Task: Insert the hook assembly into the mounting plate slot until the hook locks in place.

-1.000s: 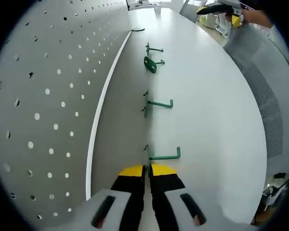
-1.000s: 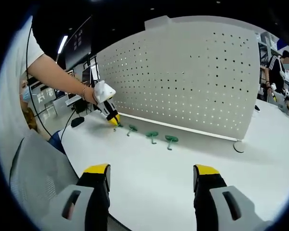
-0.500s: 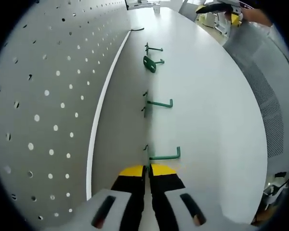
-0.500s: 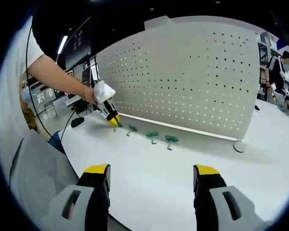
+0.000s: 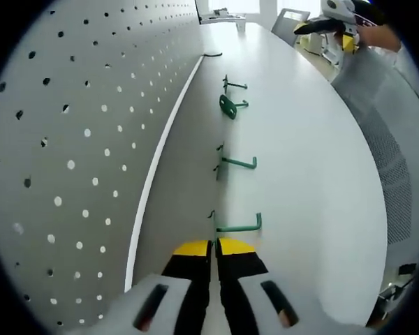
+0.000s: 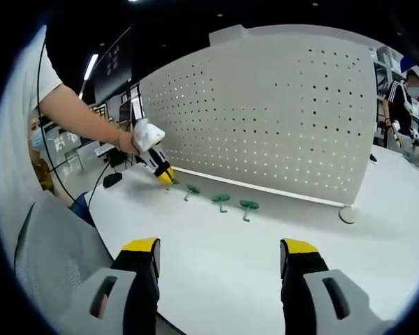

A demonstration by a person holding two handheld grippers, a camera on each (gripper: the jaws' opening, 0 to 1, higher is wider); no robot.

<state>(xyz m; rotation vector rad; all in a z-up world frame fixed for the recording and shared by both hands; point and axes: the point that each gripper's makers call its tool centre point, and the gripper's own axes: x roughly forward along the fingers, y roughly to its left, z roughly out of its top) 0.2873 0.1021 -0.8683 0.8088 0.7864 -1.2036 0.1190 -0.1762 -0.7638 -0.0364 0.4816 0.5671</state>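
Note:
A white pegboard [image 5: 70, 139] stands upright along the table; it is also in the right gripper view [image 6: 279, 118]. My left gripper [image 5: 214, 244] is shut on the back end of the nearest green hook [image 5: 239, 225], low over the table near the board's foot. Three more green hooks lie in a row beyond it [image 5: 237, 162] [image 5: 228, 106] [image 5: 234, 85]. The right gripper view shows a hand holding the left gripper [image 6: 162, 171] at the left end of the hook row [image 6: 220, 199]. My right gripper [image 6: 220, 255] is open with nothing between its fingers, back from the hooks.
A grey mesh chair back [image 6: 49, 258] stands at the table's near edge, also seen in the left gripper view [image 5: 384, 139]. A black object [image 6: 112, 178] lies far left on the table. The board's round foot [image 6: 347, 213] sits right. Another person [image 6: 405, 105] stands behind.
The left gripper has shifted with the hook still in its jaws: the other hooks and the pegboard have slid in its view. The right gripper has hardly moved.

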